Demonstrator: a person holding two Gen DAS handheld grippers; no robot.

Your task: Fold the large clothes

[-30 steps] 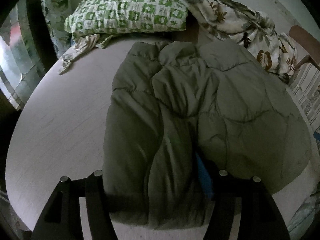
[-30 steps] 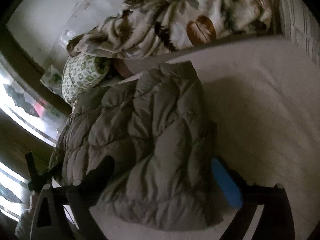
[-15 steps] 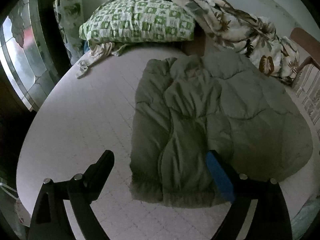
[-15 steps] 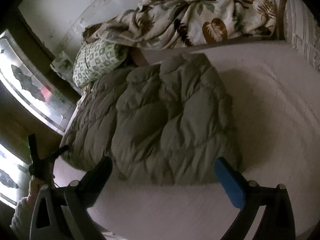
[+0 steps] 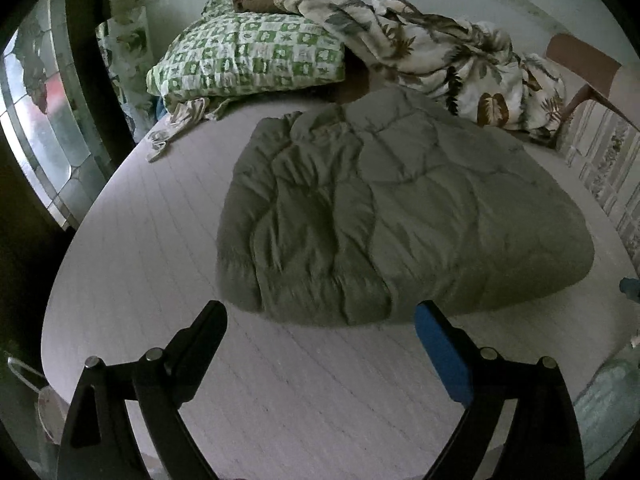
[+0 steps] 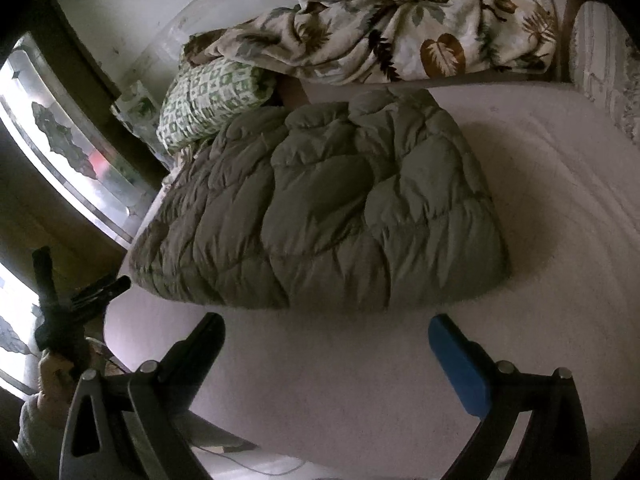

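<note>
An olive-green quilted jacket (image 5: 384,216) lies folded into a thick rectangle on the pale bed sheet (image 5: 168,248); it also shows in the right wrist view (image 6: 332,216). My left gripper (image 5: 320,320) is open and empty, held just short of the jacket's near edge. My right gripper (image 6: 326,332) is open and empty, also a little back from the jacket's near edge. The left gripper (image 6: 94,288) shows at the far left of the right wrist view, held in a hand.
A green-and-white patterned pillow (image 5: 248,60) lies at the head of the bed. A crumpled leaf-print blanket (image 5: 448,64) lies beside it. A small pale cloth (image 5: 176,128) lies by the pillow. A window (image 5: 44,128) is on the left. A wooden chair (image 5: 584,68) stands at the right.
Both grippers have let go of the jacket, opened and drawn back from it. The jacket stays folded on the bed.
</note>
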